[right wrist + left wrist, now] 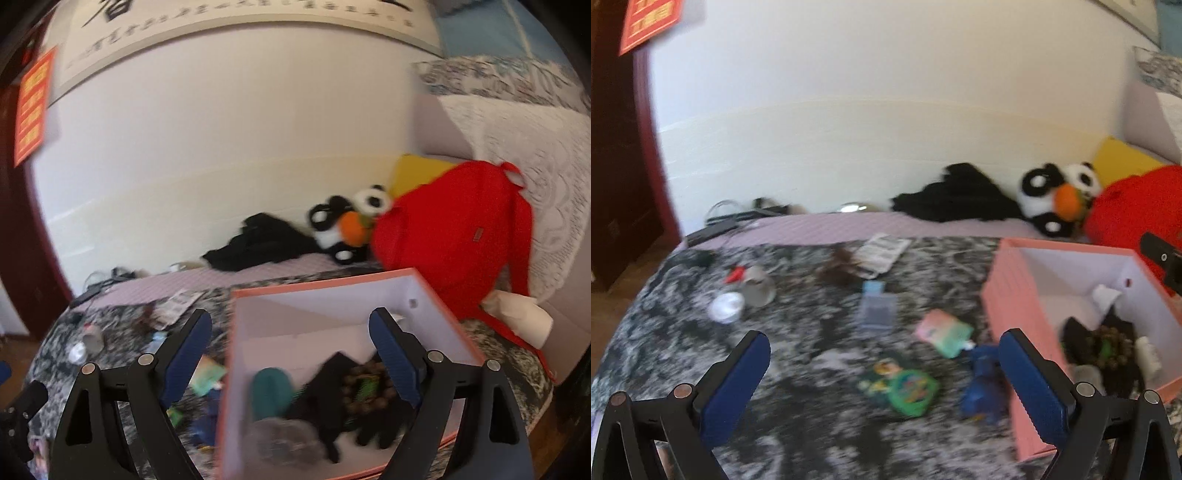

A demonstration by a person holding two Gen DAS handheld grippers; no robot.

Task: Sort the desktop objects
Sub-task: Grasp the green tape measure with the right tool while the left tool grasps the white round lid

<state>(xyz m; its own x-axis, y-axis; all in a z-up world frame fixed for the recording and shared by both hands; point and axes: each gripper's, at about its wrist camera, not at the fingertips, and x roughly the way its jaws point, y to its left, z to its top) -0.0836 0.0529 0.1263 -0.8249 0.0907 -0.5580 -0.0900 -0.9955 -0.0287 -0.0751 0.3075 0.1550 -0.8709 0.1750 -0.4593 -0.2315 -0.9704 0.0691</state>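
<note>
Left gripper [882,363]: jaws apart, empty, above patterned blanket [798,435]. Right gripper [290,339]: jaws apart, empty, over pink box [236,369] holding gloves [369,417]. Green toy [905,387] and blue toy [982,384] at box's nine o'clock.

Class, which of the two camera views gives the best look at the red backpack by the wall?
The right wrist view: the red backpack shows almost whole there, with its top loop, a strap and a small label, standing behind the pink box. The left wrist view catches only part of it at the right edge, beside the panda toy.
</note>
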